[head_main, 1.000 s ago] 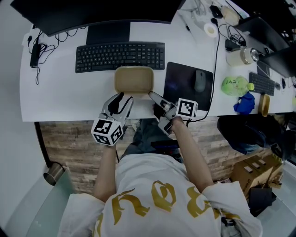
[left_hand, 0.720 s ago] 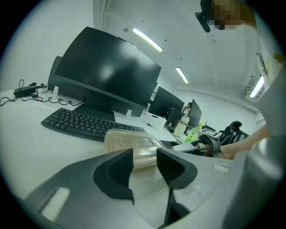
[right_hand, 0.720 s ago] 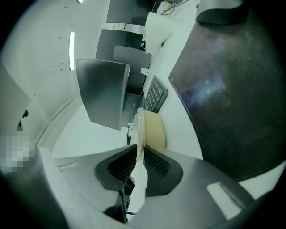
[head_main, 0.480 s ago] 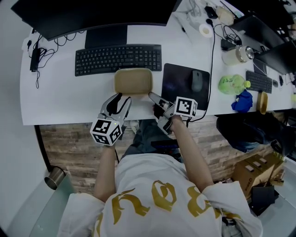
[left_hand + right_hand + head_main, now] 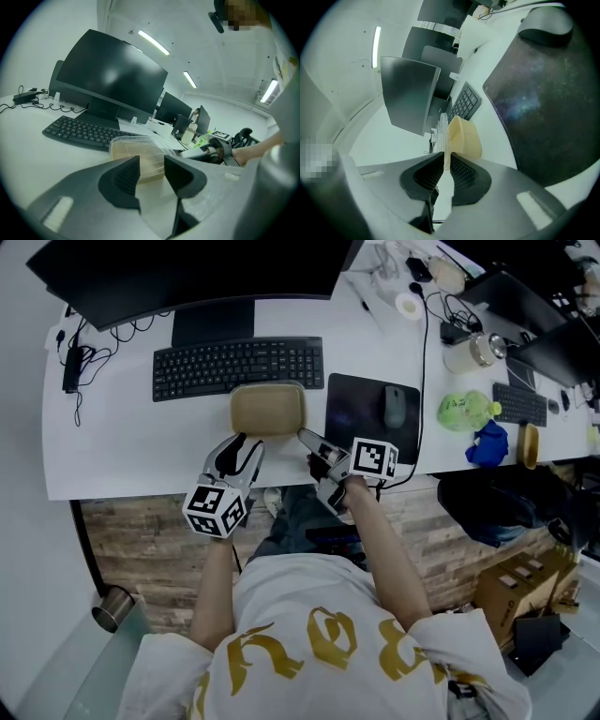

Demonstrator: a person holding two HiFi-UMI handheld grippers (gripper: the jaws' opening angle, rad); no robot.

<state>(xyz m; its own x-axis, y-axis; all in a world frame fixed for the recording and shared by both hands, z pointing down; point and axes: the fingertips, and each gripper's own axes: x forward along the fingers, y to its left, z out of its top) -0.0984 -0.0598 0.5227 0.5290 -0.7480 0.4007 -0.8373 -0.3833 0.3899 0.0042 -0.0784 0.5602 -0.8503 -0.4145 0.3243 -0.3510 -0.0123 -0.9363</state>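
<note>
A tan food container point(image 5: 269, 410) with a clear plastic lid point(image 5: 443, 133) sits on the white desk point(image 5: 122, 442), just in front of the keyboard. My right gripper point(image 5: 307, 438) is at its near right corner, shut on the lid's thin edge point(image 5: 445, 154), with the tan base point(image 5: 465, 137) just right of the jaws. My left gripper point(image 5: 236, 448) is at the near left corner, open. The container point(image 5: 136, 153) shows just beyond its jaws, and nothing lies between them point(image 5: 151, 174).
A black keyboard point(image 5: 238, 366) and a monitor point(image 5: 187, 273) lie behind the container. A dark mouse pad point(image 5: 361, 418) with a mouse point(image 5: 395, 406) lies to the right. Farther right are a green bag point(image 5: 464, 412), a blue object point(image 5: 489, 443) and cables.
Almost nothing has moved. The right gripper has turned slightly while staying shut on the lid's edge. The left gripper stays open at the container.
</note>
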